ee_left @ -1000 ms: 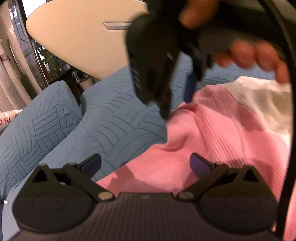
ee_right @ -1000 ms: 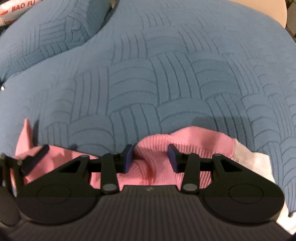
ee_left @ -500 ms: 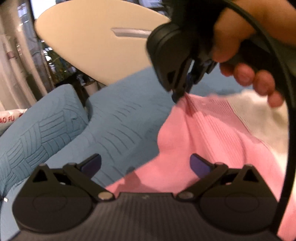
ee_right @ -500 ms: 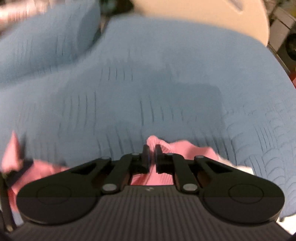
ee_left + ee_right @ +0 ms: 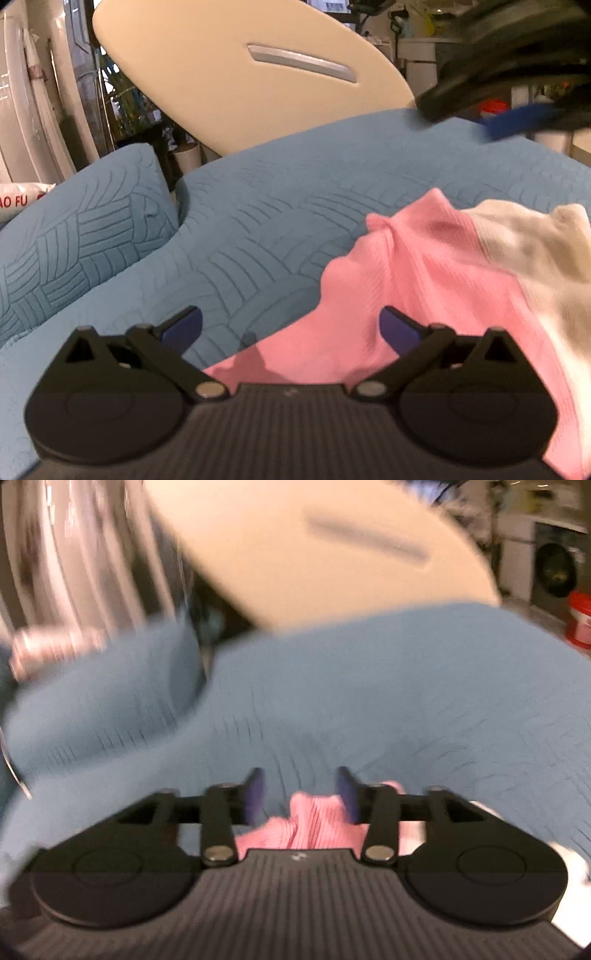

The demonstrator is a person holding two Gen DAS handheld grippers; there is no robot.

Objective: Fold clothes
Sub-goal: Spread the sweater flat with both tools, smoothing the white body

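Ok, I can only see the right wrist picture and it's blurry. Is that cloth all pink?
Observer: No. The left wrist view shows the garment is pink with a white part on one side.
Operator: Is the other gripper grabbing it?
Observer: No, the left gripper is open; pink cloth lies between its fingers, unpinched.
Operator: Where's mine?
Observer: From the left, the right gripper is up in the air, clear of the garment, over the blue cover.

Both wrist cams sit low and close over the blue bedspread (image 5: 280, 221), facing the cream headboard (image 5: 332, 554); both catch the pink garment (image 5: 406, 288).
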